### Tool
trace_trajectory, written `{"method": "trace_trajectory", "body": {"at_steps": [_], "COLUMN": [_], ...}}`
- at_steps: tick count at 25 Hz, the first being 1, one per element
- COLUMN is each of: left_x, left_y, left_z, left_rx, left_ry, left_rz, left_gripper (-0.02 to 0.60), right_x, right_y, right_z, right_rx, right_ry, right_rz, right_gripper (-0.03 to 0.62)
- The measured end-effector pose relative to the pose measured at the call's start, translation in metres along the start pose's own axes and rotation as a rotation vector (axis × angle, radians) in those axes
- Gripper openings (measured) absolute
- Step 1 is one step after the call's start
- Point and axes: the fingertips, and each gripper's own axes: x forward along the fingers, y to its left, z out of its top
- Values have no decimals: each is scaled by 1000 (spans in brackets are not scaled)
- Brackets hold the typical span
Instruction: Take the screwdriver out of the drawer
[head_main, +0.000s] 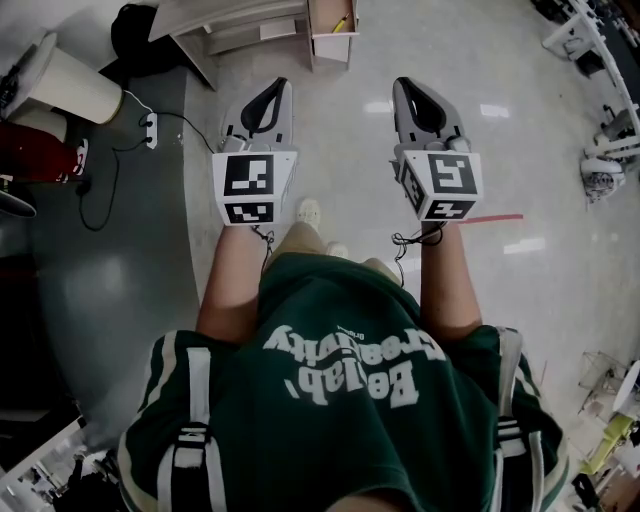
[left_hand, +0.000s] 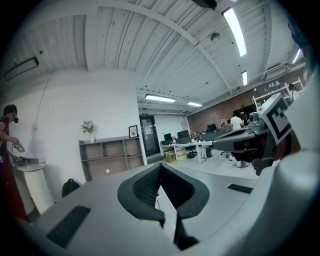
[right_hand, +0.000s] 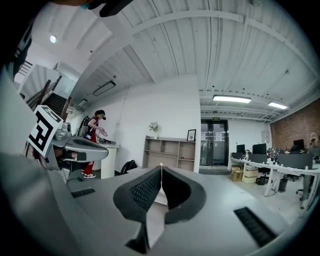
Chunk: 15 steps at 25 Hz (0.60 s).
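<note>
In the head view a small wooden drawer (head_main: 331, 40) stands open at the foot of a low shelf unit (head_main: 235, 22) far ahead on the floor. A yellow-handled screwdriver (head_main: 341, 22) lies inside it. My left gripper (head_main: 281, 86) and right gripper (head_main: 402, 86) are held side by side at waist height, pointing level toward the shelf and well short of the drawer. Both are shut with nothing between their jaws. The left gripper (left_hand: 161, 166) and the right gripper (right_hand: 161, 167) each show tips touching in their own views, with the shelf unit (right_hand: 172, 152) beyond.
A white round pedestal (head_main: 68, 85) stands at the left, with a person in red (head_main: 38, 152) beside it. A power strip with a cable (head_main: 150, 128) lies on the floor. A black bag (head_main: 135, 28) sits by the shelf. Red tape (head_main: 492, 217) marks the floor; office desks (right_hand: 272, 175) stand right.
</note>
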Motion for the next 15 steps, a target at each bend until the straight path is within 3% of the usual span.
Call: {"method": "trace_trajectory", "body": {"at_steps": [8, 15], "left_x": [50, 125], "left_y": [14, 60], "left_z": [2, 7], "left_rx": [-2, -6], "left_ry": [-13, -34], "left_rz": [-27, -37], "left_gripper": [18, 17], "right_x": [44, 125], "right_y": [-29, -55], "right_z": [-3, 7], "right_rx": [4, -10], "right_ry": [11, 1], "right_rz": [-34, -45], "right_gripper": [34, 34]}}
